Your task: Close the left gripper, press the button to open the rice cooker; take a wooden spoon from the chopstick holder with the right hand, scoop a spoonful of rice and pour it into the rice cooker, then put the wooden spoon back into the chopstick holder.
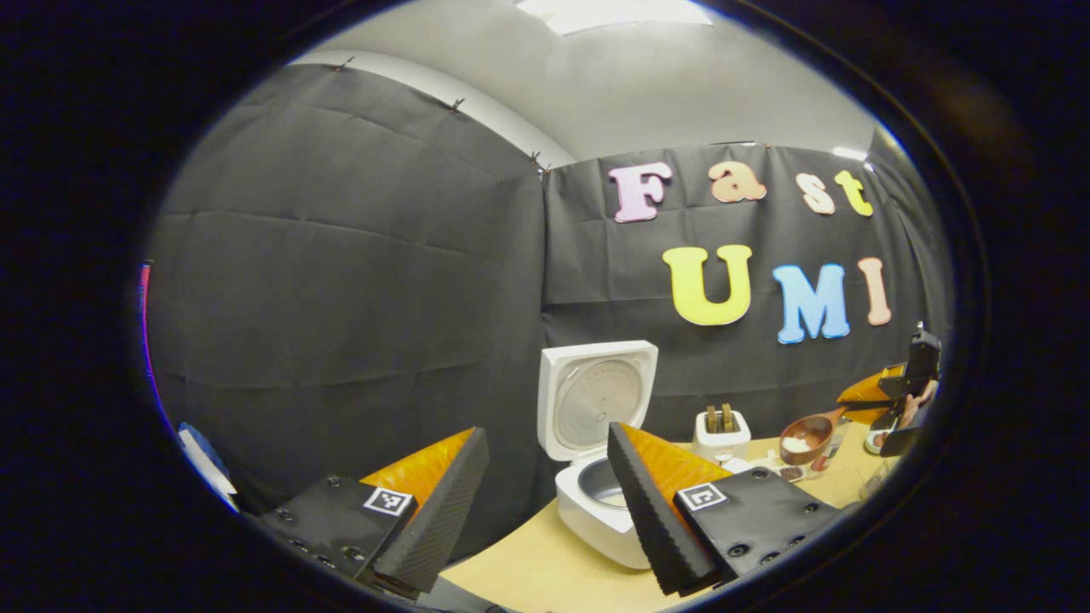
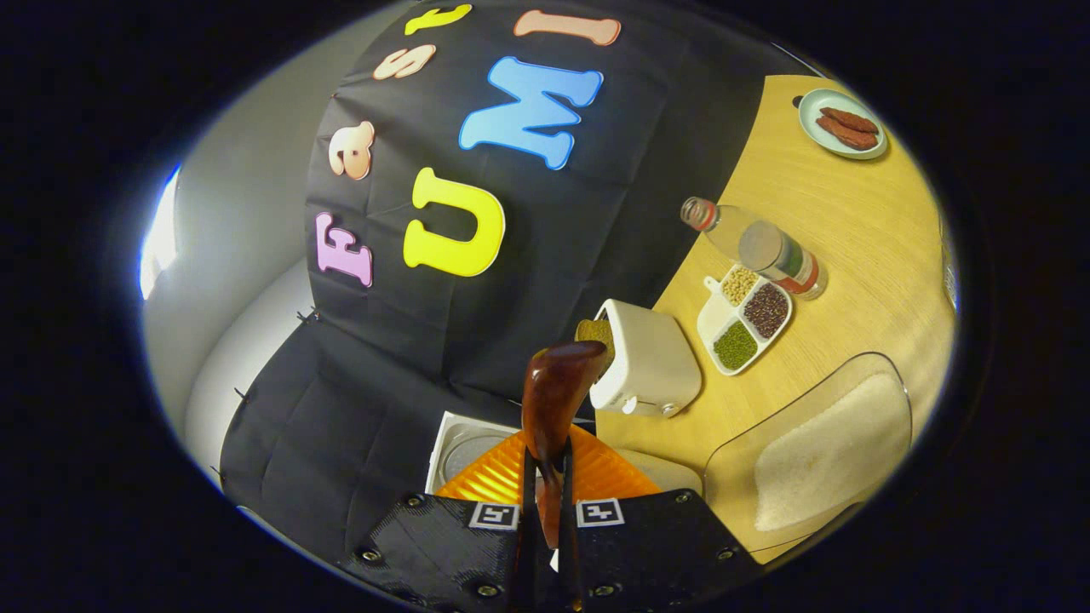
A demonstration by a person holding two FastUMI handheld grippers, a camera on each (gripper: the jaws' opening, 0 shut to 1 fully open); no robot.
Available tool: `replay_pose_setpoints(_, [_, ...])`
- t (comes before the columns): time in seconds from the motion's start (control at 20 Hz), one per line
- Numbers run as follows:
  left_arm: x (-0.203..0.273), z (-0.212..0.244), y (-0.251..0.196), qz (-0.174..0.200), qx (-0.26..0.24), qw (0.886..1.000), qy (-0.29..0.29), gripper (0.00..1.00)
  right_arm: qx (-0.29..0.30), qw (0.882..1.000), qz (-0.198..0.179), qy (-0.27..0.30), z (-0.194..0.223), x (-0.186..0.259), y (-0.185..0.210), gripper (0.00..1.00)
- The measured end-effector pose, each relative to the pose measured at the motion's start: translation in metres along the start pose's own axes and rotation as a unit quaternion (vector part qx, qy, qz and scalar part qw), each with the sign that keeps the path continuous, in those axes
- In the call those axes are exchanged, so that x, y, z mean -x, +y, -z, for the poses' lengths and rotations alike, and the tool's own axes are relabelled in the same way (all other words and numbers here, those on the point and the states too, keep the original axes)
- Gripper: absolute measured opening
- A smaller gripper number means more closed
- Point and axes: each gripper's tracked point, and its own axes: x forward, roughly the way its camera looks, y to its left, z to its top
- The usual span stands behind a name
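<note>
1. Left gripper view: the left tool (image 1: 545,502) is seen with its jaws wide apart and nothing between them, held above the near edge of the bench (image 1: 545,570).
2. The rice cooker (image 1: 596,502) is seen at 6 o'clock between the spread fingers, its lid (image 1: 596,396) raised upright and the inner pot exposed.
3. The chopstick holder (image 1: 722,436) is noted just beside the cooker at 3 o'clock of it, against the booth wall.
4. The right tool (image 2: 545,477) is clamped narrowly on the handle of the wooden spoon (image 2: 558,392); in the left gripper view, white rice is seen in the bowl of the spoon, held above the bench at 3 o'clock.
5. Right gripper view: a clear container of rice (image 2: 817,460) is seen at 4 o'clock, a divided dish of beans (image 2: 745,319) and a bottle (image 2: 754,247) at 2 o'clock, and a plate (image 2: 843,123) at 1 o'clock.
</note>
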Motion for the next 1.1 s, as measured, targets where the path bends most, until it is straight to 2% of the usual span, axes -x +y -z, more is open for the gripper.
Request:
replay_pose_setpoints(0.3, [0.014, 0.010, 0.039, -0.042, 0.004, 0.999, 0.013, 0.97, 0.026, 0.999, -0.019, 0.031, 0.034, -0.045, 0.036, 0.10])
replay_pose_setpoints(0.7, [0.031, 0.017, 0.081, -0.091, -0.002, 0.996, 0.021, 0.97, 0.109, 0.991, -0.027, 0.070, 0.092, -0.103, 0.066, 0.10])
replay_pose_setpoints(0.9, [0.041, 0.030, 0.100, -0.114, 0.006, 0.993, 0.036, 0.97, 0.176, 0.981, -0.018, 0.084, 0.121, -0.129, 0.065, 0.10])
replay_pose_setpoints(1.1, [0.043, 0.038, 0.110, -0.131, 0.002, 0.990, 0.047, 0.97, 0.263, 0.960, -0.003, 0.097, 0.150, -0.150, 0.048, 0.10])
